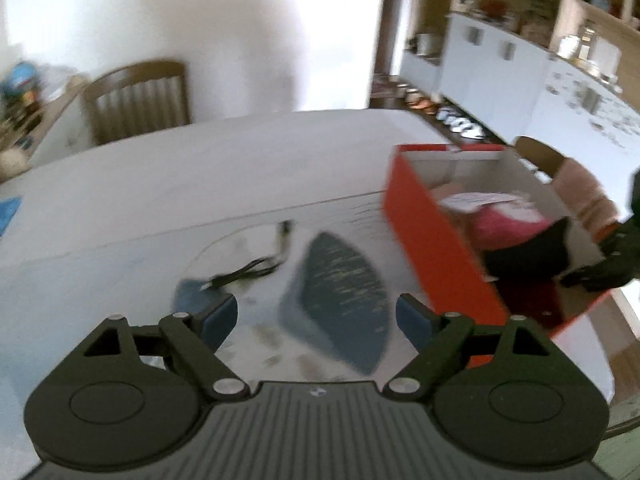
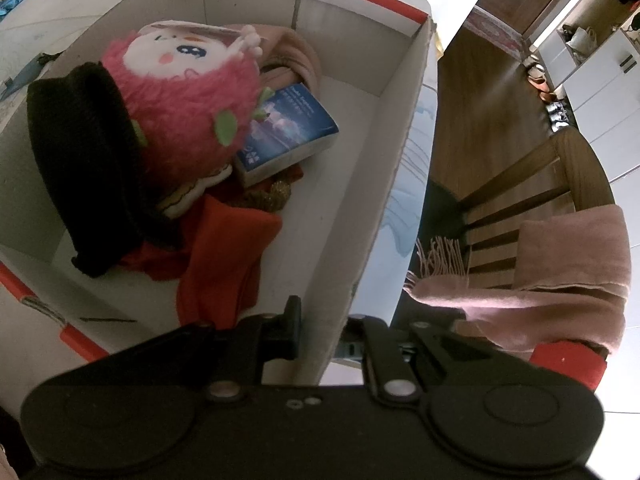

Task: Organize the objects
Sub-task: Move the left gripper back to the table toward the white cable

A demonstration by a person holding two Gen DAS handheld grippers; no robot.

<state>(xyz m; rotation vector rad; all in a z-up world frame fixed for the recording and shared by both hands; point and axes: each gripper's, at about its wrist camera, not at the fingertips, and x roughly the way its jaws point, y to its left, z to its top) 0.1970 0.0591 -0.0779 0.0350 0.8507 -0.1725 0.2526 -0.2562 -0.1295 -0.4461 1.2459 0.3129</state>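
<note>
White table (image 1: pixel 200 168), wooden chair (image 1: pixel 138 100), black cable (image 1: pixel 256 266)

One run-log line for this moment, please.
left gripper: open, empty, above blue case | right gripper: shut on box wall | box: plush, book

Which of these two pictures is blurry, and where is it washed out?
Left wrist view: motion-smeared, the cable and dark blue object streaked, the wall blown out. Right wrist view: sharp on the pink plush and box, edges bent by the fisheye.
</note>
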